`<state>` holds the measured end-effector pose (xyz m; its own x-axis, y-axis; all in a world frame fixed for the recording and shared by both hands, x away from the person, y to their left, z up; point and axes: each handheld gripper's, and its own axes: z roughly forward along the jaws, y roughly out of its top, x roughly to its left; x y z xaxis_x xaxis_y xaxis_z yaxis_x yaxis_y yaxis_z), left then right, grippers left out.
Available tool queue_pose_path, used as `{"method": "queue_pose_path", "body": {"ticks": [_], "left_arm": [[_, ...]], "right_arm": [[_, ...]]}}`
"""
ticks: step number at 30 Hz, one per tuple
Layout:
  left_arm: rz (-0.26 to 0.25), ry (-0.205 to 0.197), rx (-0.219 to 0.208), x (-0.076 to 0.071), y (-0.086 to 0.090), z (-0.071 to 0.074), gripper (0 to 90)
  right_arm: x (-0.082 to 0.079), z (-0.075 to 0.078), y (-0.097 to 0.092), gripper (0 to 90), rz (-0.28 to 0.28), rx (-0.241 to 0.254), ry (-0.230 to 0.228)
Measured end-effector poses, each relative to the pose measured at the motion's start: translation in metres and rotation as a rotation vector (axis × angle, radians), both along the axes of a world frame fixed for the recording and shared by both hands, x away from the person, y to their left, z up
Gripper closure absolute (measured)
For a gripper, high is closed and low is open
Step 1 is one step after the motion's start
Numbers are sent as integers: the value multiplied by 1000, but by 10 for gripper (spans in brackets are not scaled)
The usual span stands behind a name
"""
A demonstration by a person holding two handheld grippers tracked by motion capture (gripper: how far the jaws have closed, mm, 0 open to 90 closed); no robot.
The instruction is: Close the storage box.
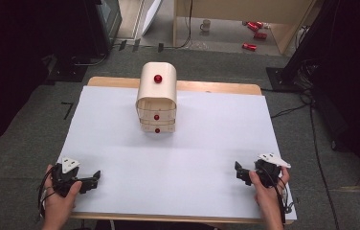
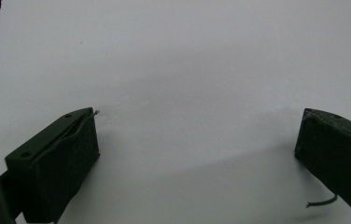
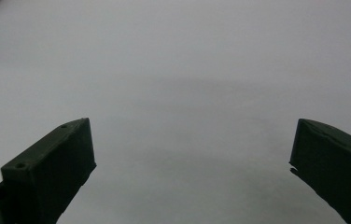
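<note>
While both hands rest at the near edge, your left gripper (image 1: 92, 179) and right gripper (image 1: 241, 172) sit jaws wide, holding nothing | drawer cabinet (image 1: 157, 98) stands centre-far on the white sheet (image 1: 207, 143), well apart from both | its long axis is upright, red knobs (image 1: 157, 117) facing you, probably so the drawers pull toward you.

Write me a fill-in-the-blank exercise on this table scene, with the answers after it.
1. The knobs on the small wooden drawer cabinet are ____ in colour.
2. The left gripper and the right gripper both have their jaws ____.
3. The table is covered by a ____ sheet.
4. The cabinet stands near the table's ____ edge, away from the person.

Answers: red; open; white; far
</note>
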<state>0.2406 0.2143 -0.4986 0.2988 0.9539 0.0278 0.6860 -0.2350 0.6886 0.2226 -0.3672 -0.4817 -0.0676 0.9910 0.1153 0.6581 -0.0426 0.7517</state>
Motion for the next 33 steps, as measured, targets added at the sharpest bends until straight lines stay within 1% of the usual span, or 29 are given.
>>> {"method": "queue_pose_path", "body": {"ticks": [1,4,5,6,7,8,9,11,12,14,15,16,17,19,24,25,27,29,33], "left_arm": [[0,0,0,0,0,0,0],[0,0,0,0,0,0,0],[0,0,0,0,0,0,0],[0,0,0,0,0,0,0],[0,0,0,0,0,0,0],[0,0,0,0,0,0,0],[0,0,-1,0,0,0,0],[0,0,-1,0,0,0,0],[0,0,0,0,0,0,0],[0,0,0,0,0,0,0],[0,0,0,0,0,0,0],[0,0,0,0,0,0,0],[-1,0,1,0,0,0,0],[-1,0,1,0,0,0,0],[-1,0,1,0,0,0,0],[-1,0,1,0,0,0,0],[-1,0,1,0,0,0,0],[-1,0,1,0,0,0,0],[-1,1,1,0,0,0,0]], "right_arm": [[-4,-1,-6,0,-11,1,2],[-7,-3,-11,0,-21,2,4],[-11,-5,-18,0,-34,-7,9],[-11,-5,-18,0,-34,-7,9],[-15,-7,-23,0,-50,-33,16],[-15,-7,-23,0,-50,-33,16],[-18,-10,-28,0,-64,-31,19],[-20,-15,-32,0,-75,-37,28],[-21,-17,-33,0,-74,-41,34],[-22,-18,-34,0,-69,-35,36],[-23,-17,-33,0,-53,-53,42],[-23,-17,-33,0,-53,-53,42],[-23,-19,-32,0,-37,-84,62],[-24,-21,-33,0,-26,-82,69],[-27,-22,-36,0,-2,-71,52],[-27,-22,-36,0,-3,-74,52],[-27,-23,-32,0,-6,-111,58],[-27,-23,-33,0,-6,-102,55],[-27,-23,-33,0,-6,-102,55]]}}
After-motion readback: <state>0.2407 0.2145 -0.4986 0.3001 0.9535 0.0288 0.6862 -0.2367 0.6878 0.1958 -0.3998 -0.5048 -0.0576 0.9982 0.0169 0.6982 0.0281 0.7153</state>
